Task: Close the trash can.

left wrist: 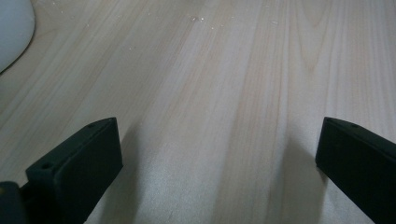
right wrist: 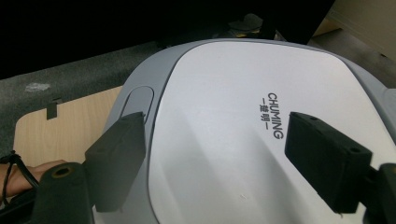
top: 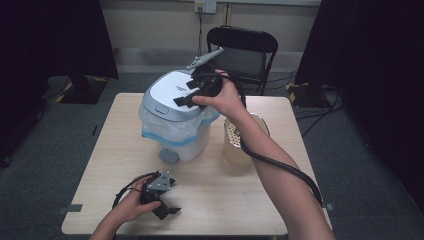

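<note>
A small pedal bin (top: pixel 176 131) with a clear liner bag stands at the back middle of the wooden table (top: pixel 225 200). Its grey-rimmed white lid (top: pixel 164 93) is down. My right gripper (top: pixel 186 93) hovers just over the lid (right wrist: pixel 233 79), open, with its jaws spread above the printed brand name and nothing between them. Whether the jaws touch the lid I cannot tell. My left gripper (top: pixel 172 198) rests low near the table's front edge, open over bare wood (left wrist: pixel 224 70) and holding nothing (left wrist: pixel 219 126). A white curved edge of the bin (left wrist: pixel 11 28) shows at the far left.
A beige cup-like container (top: pixel 234 150) with a perforated inside stands right of the bin, partly behind the right forearm. The bin's grey pedal (top: pixel 169 156) points toward me. A black folding chair (top: pixel 242 52) stands behind the table. Cables lie on the floor.
</note>
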Motion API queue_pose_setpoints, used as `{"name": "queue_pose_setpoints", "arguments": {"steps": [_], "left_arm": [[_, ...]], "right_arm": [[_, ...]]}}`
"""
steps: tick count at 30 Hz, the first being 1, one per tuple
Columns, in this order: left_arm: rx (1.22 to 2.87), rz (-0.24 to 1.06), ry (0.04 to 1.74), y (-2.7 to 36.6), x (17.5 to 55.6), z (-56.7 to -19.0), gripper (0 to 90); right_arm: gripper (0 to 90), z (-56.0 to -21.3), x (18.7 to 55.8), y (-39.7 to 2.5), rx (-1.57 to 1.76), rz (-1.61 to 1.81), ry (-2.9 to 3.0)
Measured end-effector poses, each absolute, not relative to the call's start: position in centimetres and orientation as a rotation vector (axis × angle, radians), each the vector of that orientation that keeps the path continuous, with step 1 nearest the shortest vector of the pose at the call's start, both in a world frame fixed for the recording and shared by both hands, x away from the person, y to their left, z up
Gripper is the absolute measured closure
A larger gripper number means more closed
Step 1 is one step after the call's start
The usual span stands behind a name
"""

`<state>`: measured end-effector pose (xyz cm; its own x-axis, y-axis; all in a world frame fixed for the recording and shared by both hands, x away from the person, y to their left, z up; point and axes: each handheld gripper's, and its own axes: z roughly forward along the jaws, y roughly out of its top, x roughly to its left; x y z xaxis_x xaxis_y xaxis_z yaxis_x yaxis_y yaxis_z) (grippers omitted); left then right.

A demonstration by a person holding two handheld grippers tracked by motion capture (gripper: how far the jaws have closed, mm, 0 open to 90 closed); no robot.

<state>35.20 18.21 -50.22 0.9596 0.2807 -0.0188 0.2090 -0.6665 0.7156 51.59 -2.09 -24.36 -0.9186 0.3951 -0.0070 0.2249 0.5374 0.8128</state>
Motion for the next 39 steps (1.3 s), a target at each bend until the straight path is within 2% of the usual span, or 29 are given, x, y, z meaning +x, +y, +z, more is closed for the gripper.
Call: {"name": "queue_pose_setpoints", "arguments": {"steps": [16,39], "left_arm": [[2.321,0.118,0.342,18.2,35.2,-50.2,0.0],[2.319,0.128,0.339,18.2,35.2,-50.2,0.0]], "right_arm": [[15.6,-24.3,50.3,-3.6,0.518,1.36,2.61],[14.7,-24.0,47.7,-8.6,0.509,1.382,2.618]]}}
